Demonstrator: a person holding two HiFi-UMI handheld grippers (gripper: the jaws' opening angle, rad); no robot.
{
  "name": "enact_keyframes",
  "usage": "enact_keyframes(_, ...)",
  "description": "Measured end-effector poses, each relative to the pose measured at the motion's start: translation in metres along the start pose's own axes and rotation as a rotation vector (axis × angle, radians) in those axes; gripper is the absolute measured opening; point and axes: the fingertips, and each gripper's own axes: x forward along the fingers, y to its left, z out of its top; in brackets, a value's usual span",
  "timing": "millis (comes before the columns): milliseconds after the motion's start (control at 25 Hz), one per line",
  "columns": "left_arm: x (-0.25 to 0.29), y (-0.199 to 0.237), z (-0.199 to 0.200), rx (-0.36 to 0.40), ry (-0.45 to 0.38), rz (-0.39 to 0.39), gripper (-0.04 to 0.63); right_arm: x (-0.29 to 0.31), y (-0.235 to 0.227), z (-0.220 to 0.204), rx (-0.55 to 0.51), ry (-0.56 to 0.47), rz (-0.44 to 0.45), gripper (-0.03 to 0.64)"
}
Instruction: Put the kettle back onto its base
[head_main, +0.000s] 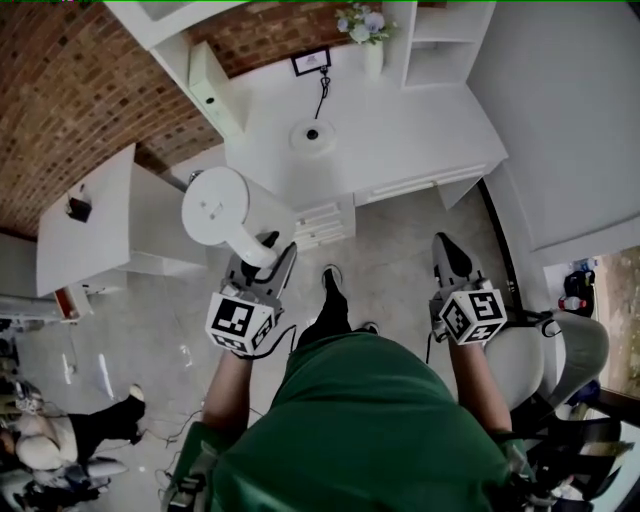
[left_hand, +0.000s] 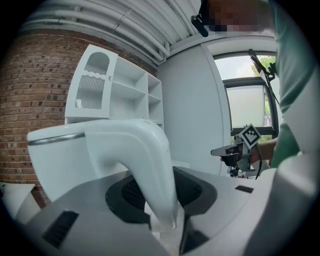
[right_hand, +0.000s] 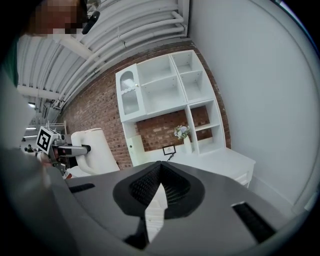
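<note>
Seen from above, a person in a green top stands on a pale floor, facing a white desk (head_main: 420, 130) set against a brick wall (head_main: 70, 90), with a two-jaw gripper in each hand. The left gripper (head_main: 265, 262) is clamped on the curved handle (left_hand: 150, 165) of a white kettle (head_main: 222, 207). It holds the kettle upright in the air, lid upward, near the person and to the left, short of the desk's near edge. The kettle's round white base (head_main: 312, 136), with a dark centre, sits on the desk farther off and slightly to the right, well apart from the kettle. A dark cord (head_main: 323, 92) runs from the base toward a small picture frame (head_main: 311, 61) at the back. A vase of flowers (head_main: 368, 40) stands just right of the frame, beside white shelves (right_hand: 170, 95). The right gripper (head_main: 452, 262) is on the right, pointing toward the desk, its jaws closed tip to tip with nothing between them.
</note>
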Motion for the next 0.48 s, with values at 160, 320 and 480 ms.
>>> enact_keyframes(160,0.047,0.043,-0.003,-0.007,0.017,-0.029,0.141,0.037,-0.021,0.017,0.001,0.004,-0.067,0.012)
enact_keyframes(320,0.091,0.084,-0.005,-0.015,0.022,-0.07,0.141,0.086,-0.032,0.028,0.002,0.019,-0.109,0.012)
enact_keyframes(480,0.13,0.124,-0.008,0.006,0.023,-0.115,0.141,0.137,-0.027,0.04,0.002,0.023,-0.13,0.012)
